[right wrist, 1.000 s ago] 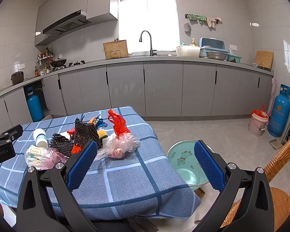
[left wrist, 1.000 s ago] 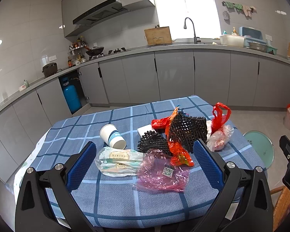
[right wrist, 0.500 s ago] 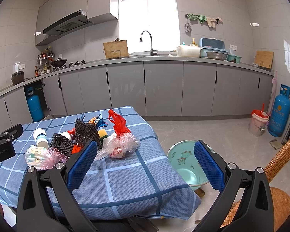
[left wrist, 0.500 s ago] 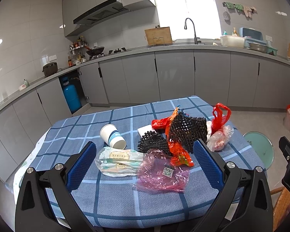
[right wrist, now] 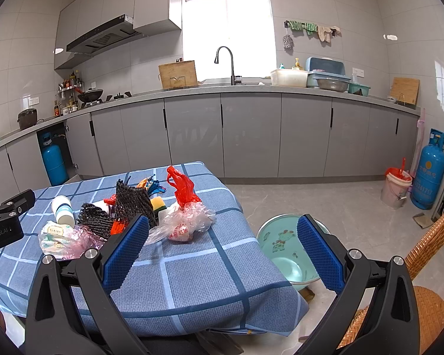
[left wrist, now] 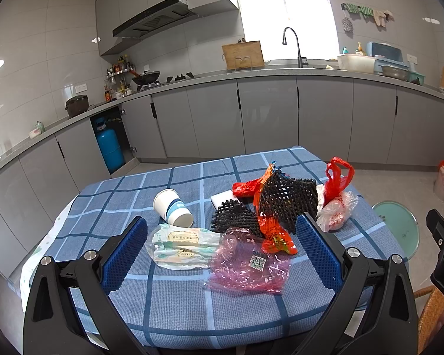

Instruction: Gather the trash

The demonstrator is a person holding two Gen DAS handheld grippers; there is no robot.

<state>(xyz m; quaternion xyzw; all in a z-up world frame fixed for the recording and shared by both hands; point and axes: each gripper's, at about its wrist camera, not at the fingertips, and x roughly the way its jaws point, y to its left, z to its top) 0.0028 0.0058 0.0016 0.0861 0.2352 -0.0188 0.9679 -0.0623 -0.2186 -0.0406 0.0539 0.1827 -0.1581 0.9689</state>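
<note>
Here, left to right:
Left gripper (left wrist: 220, 251): hovering above the near edge of the table, fingers spread wide, nothing lying between the blue pads (left wrist: 122, 254).
Table (left wrist: 174, 304): wearing a blue checked cloth, with the trash sitting clustered on its right half.
Paper cup (left wrist: 172, 208): lying tipped on its side, mouth facing the camera, just behind the white wrapper.
White wrapper (left wrist: 183, 247): lying flat near the front, its right edge touching the pink bag.
Pink bag (left wrist: 248, 261): lying crumpled and see-through, nearest the left gripper, showing a small QR label.
Black foam nets (left wrist: 284, 199): one standing up tall, a lower one lying just left of it, with an orange-red wrapper (left wrist: 273, 230) trailing between them towards the pink bag.
White block (left wrist: 222, 198): peeking out behind the lower net.
Tied bag (right wrist: 189, 222): sitting at the right end of the pile, clear with red handles standing upright, near the table's right edge.
Sponge (right wrist: 158, 204): showing yellow and green in the right wrist view, just behind the tied bag.
Right gripper (right wrist: 222, 248): hanging off the table's right corner, fingers spread wide, gripping nothing.
Green basin (right wrist: 284, 251): sitting on the floor just beside the table.
Wicker chair (right wrist: 429, 295): standing at the far right.
</note>
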